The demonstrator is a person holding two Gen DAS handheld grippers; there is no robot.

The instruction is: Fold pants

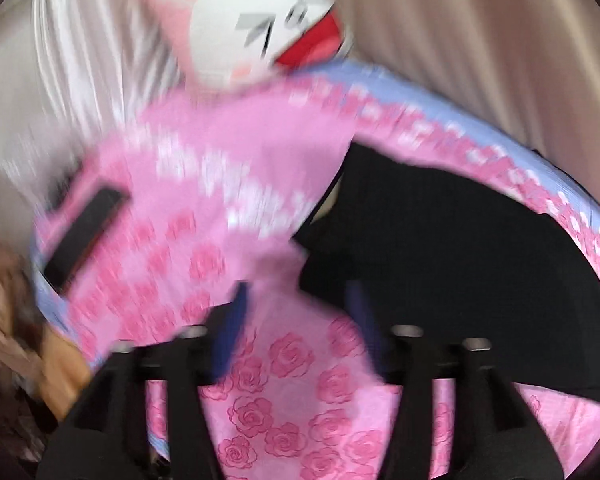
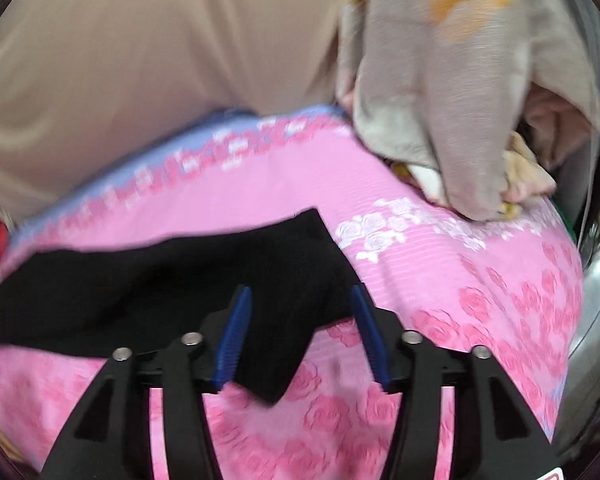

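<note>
The black pants (image 2: 160,292) lie flat on a pink rose-patterned bed cover (image 2: 440,264). In the right wrist view my right gripper (image 2: 300,332) is open, its blue fingers (image 2: 236,340) astride the near corner of the pants. In the left wrist view the pants (image 1: 440,248) spread over the right side, and my left gripper (image 1: 298,320) is open over the pink cover (image 1: 284,392) beside the pants' edge. That view is blurred by motion.
A white and pink plush toy (image 1: 260,20) sits at the head of the bed. A black phone-like slab (image 1: 86,236) lies on the cover at left. Grey and beige clothes (image 2: 452,92) are piled at the far right. A beige curtain (image 2: 140,60) hangs behind.
</note>
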